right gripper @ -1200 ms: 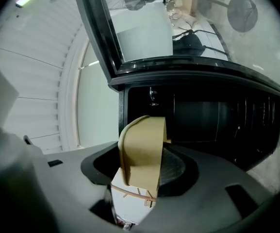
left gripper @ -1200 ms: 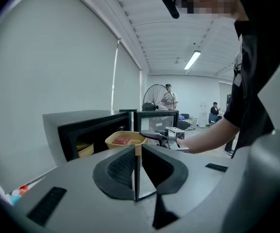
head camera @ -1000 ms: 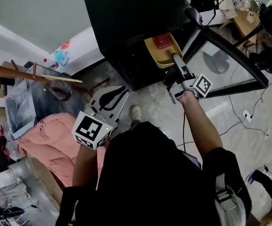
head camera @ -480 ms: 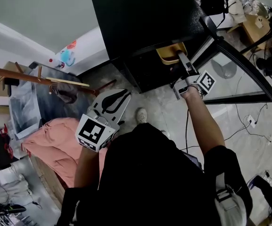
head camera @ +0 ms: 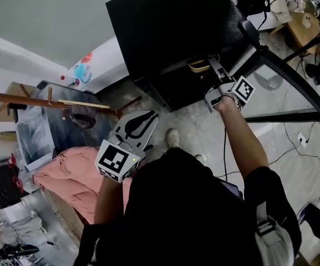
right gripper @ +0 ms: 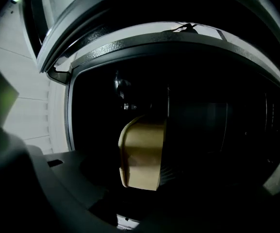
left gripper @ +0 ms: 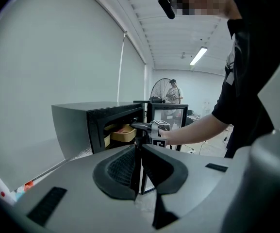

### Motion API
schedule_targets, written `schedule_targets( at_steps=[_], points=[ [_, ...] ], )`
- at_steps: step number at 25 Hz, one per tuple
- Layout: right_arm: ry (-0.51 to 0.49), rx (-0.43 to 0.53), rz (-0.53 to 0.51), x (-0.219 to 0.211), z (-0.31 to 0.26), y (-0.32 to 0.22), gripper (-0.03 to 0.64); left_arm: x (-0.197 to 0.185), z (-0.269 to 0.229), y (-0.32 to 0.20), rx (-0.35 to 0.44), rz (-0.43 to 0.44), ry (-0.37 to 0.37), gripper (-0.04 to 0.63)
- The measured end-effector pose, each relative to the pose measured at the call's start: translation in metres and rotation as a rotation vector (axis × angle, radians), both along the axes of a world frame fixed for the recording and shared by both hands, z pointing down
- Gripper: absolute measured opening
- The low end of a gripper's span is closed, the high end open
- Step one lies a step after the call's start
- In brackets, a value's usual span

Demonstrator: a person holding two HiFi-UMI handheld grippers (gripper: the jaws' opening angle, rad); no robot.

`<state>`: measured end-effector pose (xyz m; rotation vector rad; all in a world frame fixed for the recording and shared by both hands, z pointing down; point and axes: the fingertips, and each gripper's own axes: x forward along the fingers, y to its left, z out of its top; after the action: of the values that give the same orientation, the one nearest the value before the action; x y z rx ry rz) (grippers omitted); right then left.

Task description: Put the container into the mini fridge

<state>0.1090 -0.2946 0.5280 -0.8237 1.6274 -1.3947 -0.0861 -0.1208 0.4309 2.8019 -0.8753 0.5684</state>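
In the head view a wooden pole point(head camera: 37, 98) lies at the far left, with a pink cloth point(head camera: 60, 176) below it on the floor. Right of them the left gripper point(head camera: 143, 121) hangs over the floor in front of the person, well apart from the fridge. Its own view shows the left gripper point(left gripper: 139, 152) with jaws pressed together and nothing between them. A shoe point(head camera: 173, 138) shows just beside it on the floor.

Further right stands the black fridge point(head camera: 171, 26), its front open. Only a strip of the yellow container point(head camera: 198, 66) shows at the mouth, under the top edge — the rest is inside. The right gripper point(head camera: 212, 65) reaches into the opening at the end of an outstretched arm, and the glass door point(head camera: 282, 87) stands swung out to the right.

The left gripper view looks across at the same thing: fridge point(left gripper: 81, 125), container point(left gripper: 123, 132) in the cavity, right gripper point(left gripper: 140, 126) at its edge, door point(left gripper: 169, 118) behind, and a fan point(left gripper: 161, 89) in the background.

In its own view, the right gripper point(right gripper: 137, 176) has its jaws partway apart — clamped on the container point(right gripper: 142, 144), which is held in the dark interior of the fridge point(right gripper: 212, 120).
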Motion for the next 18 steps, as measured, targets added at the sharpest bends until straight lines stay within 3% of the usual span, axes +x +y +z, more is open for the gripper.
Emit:
schedule_targets(
  at_steps=[5,9,11,18],
  points=[
    [-0.001,-0.005,-0.003,-0.001,0.000,-0.011,0.227,-0.003,0.000,-0.003,0.001,0.001,0.006,0.052],
    [0.061,0.026,-0.027,-0.005,-0.001,-0.013,0.232,-0.005,0.002,-0.002,0.006,-0.010,0.004,0.052],
    [0.093,0.038,-0.052,-0.010,-0.002,-0.010,0.291,-0.006,0.004,0.000,-0.004,-0.018,0.003,0.054],
    [0.155,0.026,-0.055,-0.010,0.002,-0.003,0.299,-0.001,0.006,0.005,-0.015,-0.027,0.008,0.054]
  ],
)
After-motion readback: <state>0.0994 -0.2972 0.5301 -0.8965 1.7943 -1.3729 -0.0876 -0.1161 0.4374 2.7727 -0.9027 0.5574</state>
